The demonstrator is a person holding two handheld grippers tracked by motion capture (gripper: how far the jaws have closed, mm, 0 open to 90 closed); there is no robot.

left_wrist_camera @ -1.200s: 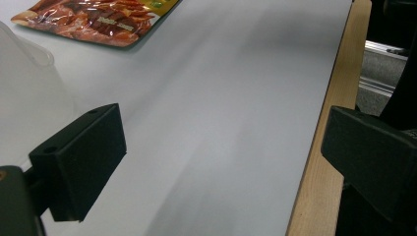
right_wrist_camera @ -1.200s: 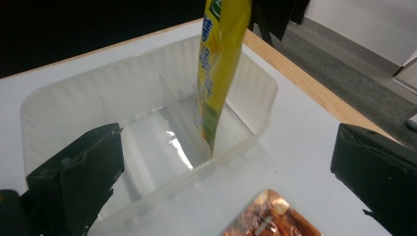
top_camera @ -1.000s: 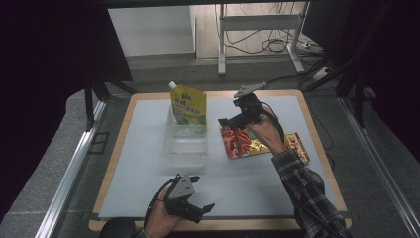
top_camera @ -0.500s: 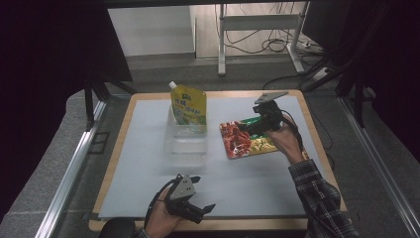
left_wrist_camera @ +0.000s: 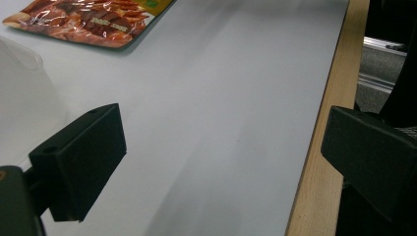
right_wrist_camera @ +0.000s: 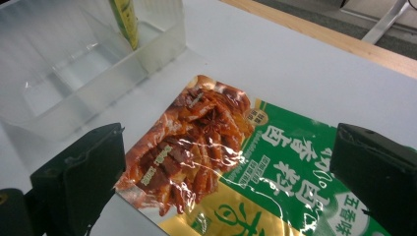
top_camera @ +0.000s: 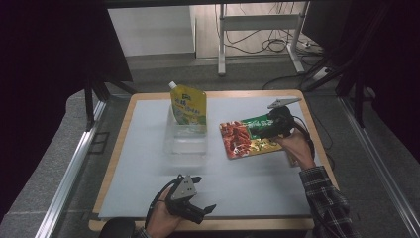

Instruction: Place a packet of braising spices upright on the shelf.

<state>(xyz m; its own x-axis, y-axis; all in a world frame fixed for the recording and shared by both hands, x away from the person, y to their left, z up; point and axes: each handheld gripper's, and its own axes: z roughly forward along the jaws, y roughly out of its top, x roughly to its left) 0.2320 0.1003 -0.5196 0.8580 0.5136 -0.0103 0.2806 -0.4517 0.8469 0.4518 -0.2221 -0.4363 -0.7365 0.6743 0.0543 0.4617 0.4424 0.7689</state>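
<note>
A clear plastic box sits on the white mat, near the right gripper on its left and well beyond the left gripper. A yellow-green spouted pouch stands upright at the box's far end. A wooden tabletop borders the mat. Cables lie on the floor far beyond both grippers.

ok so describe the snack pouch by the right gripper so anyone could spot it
On the white mat, look right of the clear tub holding the upright yellow pouch. The snack pouch lies flat there, under the open right gripper: the one flat packet, red and green with glossy meat pictures.
</note>
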